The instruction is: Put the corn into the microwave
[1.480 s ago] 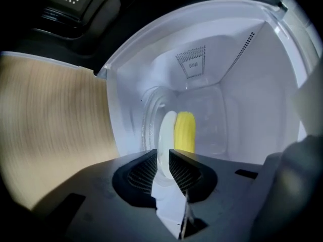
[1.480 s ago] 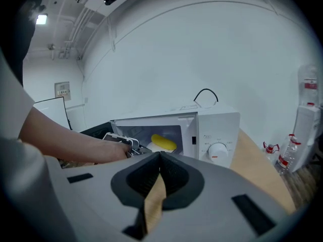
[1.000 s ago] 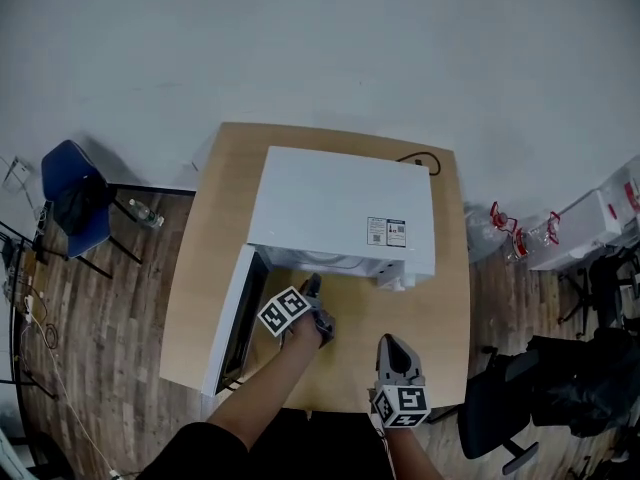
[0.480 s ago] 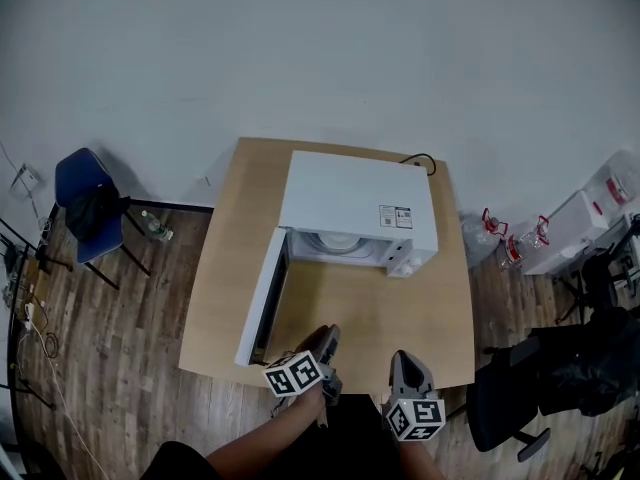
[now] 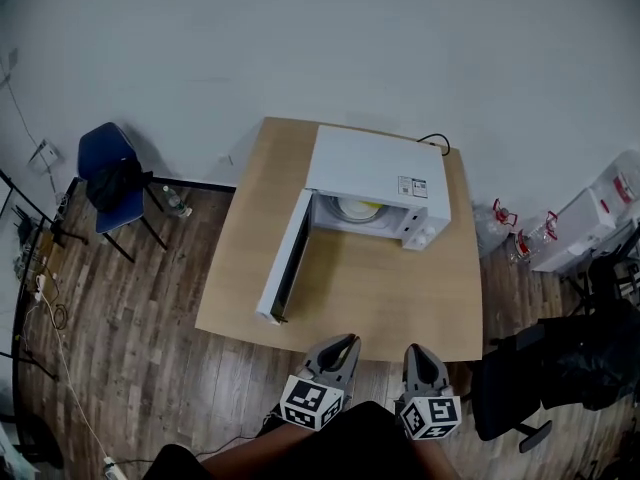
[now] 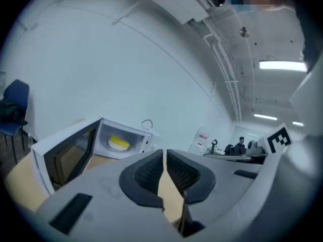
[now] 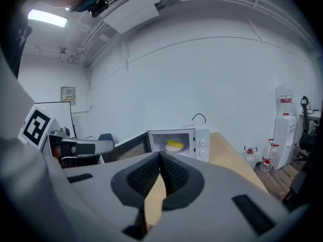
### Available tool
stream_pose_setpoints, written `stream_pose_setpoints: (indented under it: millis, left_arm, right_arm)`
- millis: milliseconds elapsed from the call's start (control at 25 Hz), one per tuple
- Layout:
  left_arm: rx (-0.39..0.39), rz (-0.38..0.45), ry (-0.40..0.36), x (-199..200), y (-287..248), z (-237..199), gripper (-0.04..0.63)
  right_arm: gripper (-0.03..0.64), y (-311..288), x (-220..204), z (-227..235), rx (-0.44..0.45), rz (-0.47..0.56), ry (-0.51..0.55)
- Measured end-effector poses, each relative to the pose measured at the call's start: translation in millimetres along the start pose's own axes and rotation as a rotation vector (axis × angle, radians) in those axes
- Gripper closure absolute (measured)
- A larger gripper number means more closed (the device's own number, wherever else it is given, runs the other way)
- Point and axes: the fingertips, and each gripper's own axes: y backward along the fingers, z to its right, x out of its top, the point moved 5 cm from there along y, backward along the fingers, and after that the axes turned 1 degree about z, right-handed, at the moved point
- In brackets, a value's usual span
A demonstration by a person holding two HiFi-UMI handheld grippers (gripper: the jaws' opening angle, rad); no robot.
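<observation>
The white microwave (image 5: 375, 178) stands at the table's far side with its door (image 5: 285, 260) swung wide open to the left. Inside it the yellow corn (image 5: 358, 208) lies on a white plate; it also shows in the left gripper view as corn (image 6: 119, 142) and in the right gripper view as corn (image 7: 174, 144). My left gripper (image 5: 338, 351) and right gripper (image 5: 420, 356) hang side by side off the table's near edge, far from the microwave. The left gripper (image 6: 165, 156) has just been closing and its jaws now meet with nothing between them. The right gripper (image 7: 160, 158) is shut and empty.
The wooden table (image 5: 350, 303) carries only the microwave. A blue chair (image 5: 108, 173) with a dark bag stands at the left, water bottles (image 5: 505, 230) and a white box (image 5: 590, 223) at the right, and a black office chair (image 5: 510, 398) near my right side. Cables lie on the floor at the left.
Both grippers have drawn back from the table to beyond its near edge, the left one from in front of the microwave's opening, rolling as it went. The corn now shows inside.
</observation>
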Motion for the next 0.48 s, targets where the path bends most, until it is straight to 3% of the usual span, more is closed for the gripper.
stream_pose_setpoints:
  millis: [80, 200, 480]
  left_arm:
    - [-0.026, 0.028, -0.080, 6, 10, 21, 0.577]
    - [-0.022, 0.069, -0.118, 12, 26, 52, 0.580]
    - [0.150, 0.082, -0.124, 5, 56, 88, 0.581]
  right_arm:
    - [0.557, 8, 5, -5, 0.038, 0.012, 0.019]
    - [0.557, 25, 16, -11, 0.092, 0.047, 0.057]
    - [0.557, 73, 18, -7, 0.140, 0.088, 0.094]
